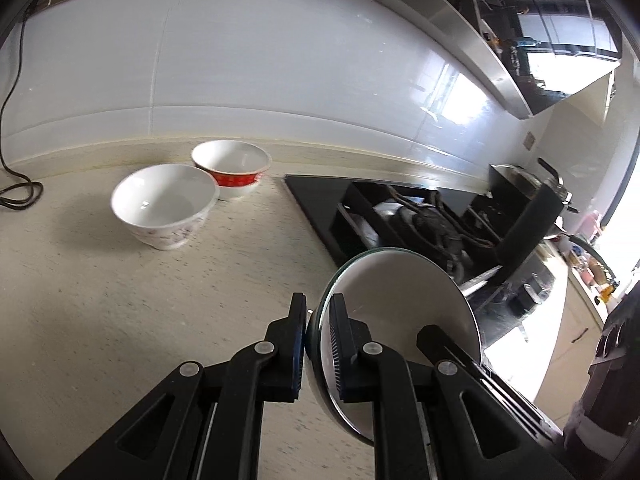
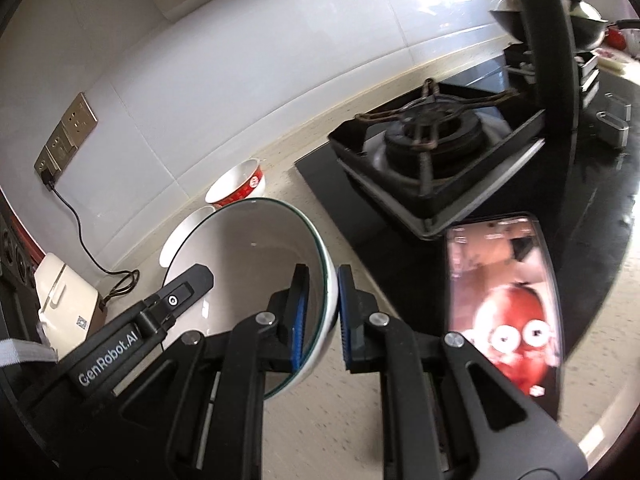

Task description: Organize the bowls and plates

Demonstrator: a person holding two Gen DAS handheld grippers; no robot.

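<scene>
A green-rimmed white bowl (image 2: 256, 264) is gripped on opposite rim edges by the left claw (image 1: 319, 320) and right claw (image 2: 324, 300), above the worktop (image 1: 120, 300); two bowls (image 1: 164, 204) are seen beyond.

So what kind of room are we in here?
Most likely a home kitchen: a gas burner sits in a black glass hob set into a speckled countertop, glossy white wall tiles run behind it, and a range hood hangs above.
</scene>
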